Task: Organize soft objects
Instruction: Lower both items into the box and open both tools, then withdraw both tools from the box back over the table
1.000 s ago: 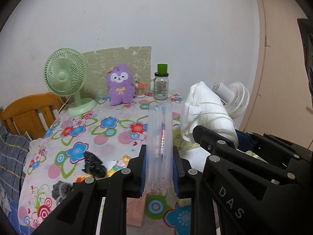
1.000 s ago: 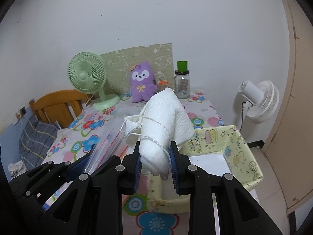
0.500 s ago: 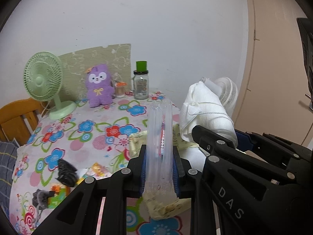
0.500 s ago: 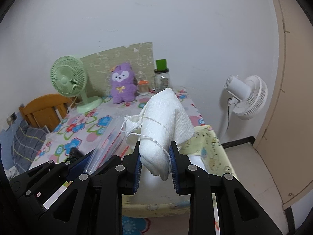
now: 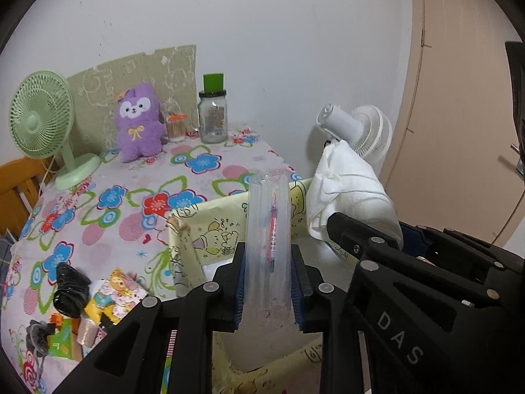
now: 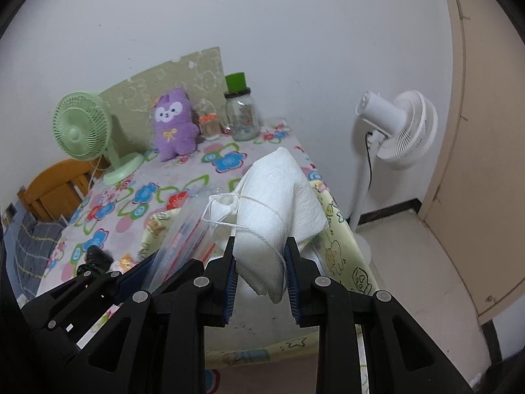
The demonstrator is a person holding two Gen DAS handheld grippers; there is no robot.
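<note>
My left gripper (image 5: 268, 282) grips a clear plastic zip bag (image 5: 269, 216) with a red strip, held upright; its jaws are opening, and the pads still touch the bag. My right gripper (image 6: 259, 275) is shut on a white cloth bundle (image 6: 275, 197) tied with string, which also shows in the left wrist view (image 5: 347, 184). Both grippers hang side by side over a yellow cartoon-print fabric box (image 5: 197, 229) with a white bottom, standing at the table's right front corner (image 6: 338, 243).
On the flowered tablecloth (image 5: 115, 203) stand a green fan (image 5: 39, 121), a purple plush (image 5: 137, 121) and a green-lidded jar (image 5: 213, 115) by the wall. Black and colourful small items (image 5: 70, 289) lie at the front left. A white floor fan (image 6: 393, 131) stands beyond the table's right edge.
Both grippers have moved right and down, from over the table's middle to above the yellow box. Each still carries its load.
</note>
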